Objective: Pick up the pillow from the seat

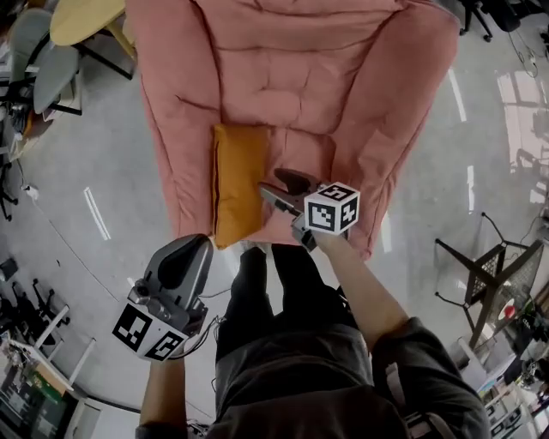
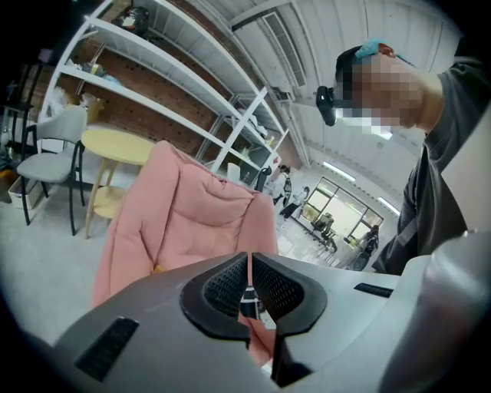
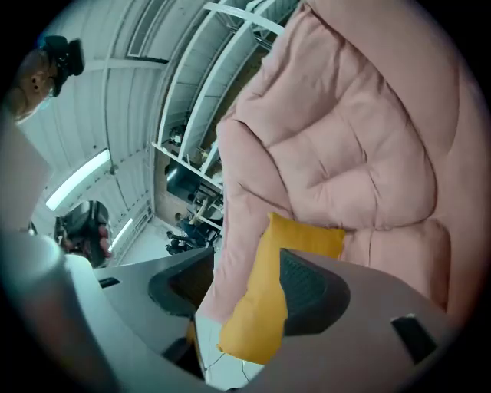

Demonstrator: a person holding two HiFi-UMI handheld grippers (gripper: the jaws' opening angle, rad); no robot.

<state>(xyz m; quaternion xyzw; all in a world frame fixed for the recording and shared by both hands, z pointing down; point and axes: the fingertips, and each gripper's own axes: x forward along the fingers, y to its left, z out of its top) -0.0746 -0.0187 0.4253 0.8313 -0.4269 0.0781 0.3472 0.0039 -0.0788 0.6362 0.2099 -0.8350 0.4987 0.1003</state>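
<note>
Grey polished floor lay all round a pink armchair, with a pale round table and a grey chair at the upper left of the head view. The pillow stood on edge on the seat, leaning against the armrest at the frame's left, and its lower end reached the seat's front edge. That lean left one long edge free, which I judged the easiest place to pinch. It was a plump mustard-orange rectangle of matt cloth with seamed corners, likely soft enough to fold under a grip. The armchair was puffy and quilted, stitched into deep folds. My right tongs hung just beside the pillow, released and spread, their ribbed dark pads framing it without pressing. My left tongs waited lower in the frame, off the seat, clenched on nothing.
</note>
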